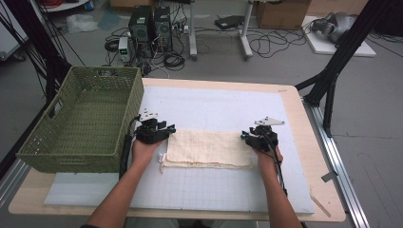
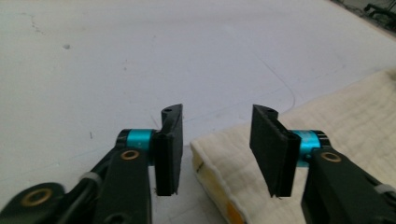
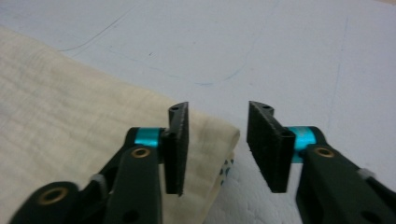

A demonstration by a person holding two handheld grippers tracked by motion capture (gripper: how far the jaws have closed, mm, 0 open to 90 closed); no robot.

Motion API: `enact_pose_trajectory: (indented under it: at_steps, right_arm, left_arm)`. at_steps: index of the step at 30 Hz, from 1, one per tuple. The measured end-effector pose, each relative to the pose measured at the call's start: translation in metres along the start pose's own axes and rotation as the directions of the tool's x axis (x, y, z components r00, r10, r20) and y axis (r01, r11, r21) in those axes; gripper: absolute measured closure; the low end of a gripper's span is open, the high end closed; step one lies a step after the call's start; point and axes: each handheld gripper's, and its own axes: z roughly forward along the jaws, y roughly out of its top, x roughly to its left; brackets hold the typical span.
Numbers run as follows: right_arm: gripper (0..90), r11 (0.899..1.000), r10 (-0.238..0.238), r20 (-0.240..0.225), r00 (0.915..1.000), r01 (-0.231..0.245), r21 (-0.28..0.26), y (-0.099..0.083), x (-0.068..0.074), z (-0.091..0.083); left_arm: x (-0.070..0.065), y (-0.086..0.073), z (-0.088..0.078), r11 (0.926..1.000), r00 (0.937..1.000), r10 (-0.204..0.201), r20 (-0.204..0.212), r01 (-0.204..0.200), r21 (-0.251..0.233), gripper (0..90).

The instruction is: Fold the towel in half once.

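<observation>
A cream folded cloth (image 1: 209, 148) lies flat on the white gridded mat (image 1: 214, 102), its long side running left to right. My left gripper (image 1: 169, 128) sits at the cloth's far left corner, jaws open. In the left gripper view the cloth (image 2: 336, 116) has its corner low between the jaws of the gripper (image 2: 217, 119), and the pads stand apart from it. My right gripper (image 1: 245, 136) rests at the cloth's far right corner, also open. In the right gripper view the cloth (image 3: 70, 102) runs under the left jaw of the gripper (image 3: 218, 112), with bare mat under the right jaw.
A green woven basket (image 1: 107, 71) stands on the table's left side, close to the left hand. The mat covers most of the wooden table (image 1: 306, 142). Beyond the far edge are computer boxes, cables and stand legs on the floor.
</observation>
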Motion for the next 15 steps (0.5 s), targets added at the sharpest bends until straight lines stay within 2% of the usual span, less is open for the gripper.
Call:
enact_pose_trajectory:
  at_steps: [2, 5, 7, 9, 13, 15]
  right_arm:
    - [55.6, 1.000, -0.003, -0.010, 0.9999, 0.002, -0.021, 0.000, 0.001, -0.007]
    - [55.6, 0.999, -0.028, -0.032, 0.9991, 0.027, -0.044, -0.001, 0.004, -0.019]
    - [55.2, 0.998, -0.039, -0.051, 0.9979, 0.037, -0.048, -0.004, 0.007, -0.027]
    - [54.7, 0.998, -0.049, -0.071, 0.9963, 0.045, -0.054, -0.009, 0.009, -0.035]
    - [54.7, 0.997, -0.059, -0.088, 0.9943, 0.054, -0.057, -0.021, 0.014, -0.047]
    - [54.7, 0.997, -0.059, -0.093, 0.9939, 0.054, -0.056, -0.026, 0.016, -0.052]
  left_arm:
    - [-0.001, -0.004, -0.005, 1.0000, 0.9998, -0.001, 0.018, 0.001, 0.007, 47.0]
    - [-0.004, -0.011, -0.014, 0.9997, 0.9991, 0.011, 0.040, -0.012, 0.019, 46.3]
    - [-0.006, -0.013, -0.018, 0.9982, 0.9974, 0.011, 0.072, -0.015, 0.058, 46.1]
    - [-0.010, -0.015, -0.026, 0.9989, 0.9969, 0.035, 0.071, -0.037, 0.029, 47.2]
    - [-0.015, -0.019, -0.034, 0.9965, 0.9942, 0.060, 0.089, -0.065, 0.052, 48.3]
    - [-0.017, -0.021, -0.037, 0.9964, 0.9938, 0.060, 0.093, -0.066, 0.053, 48.5]
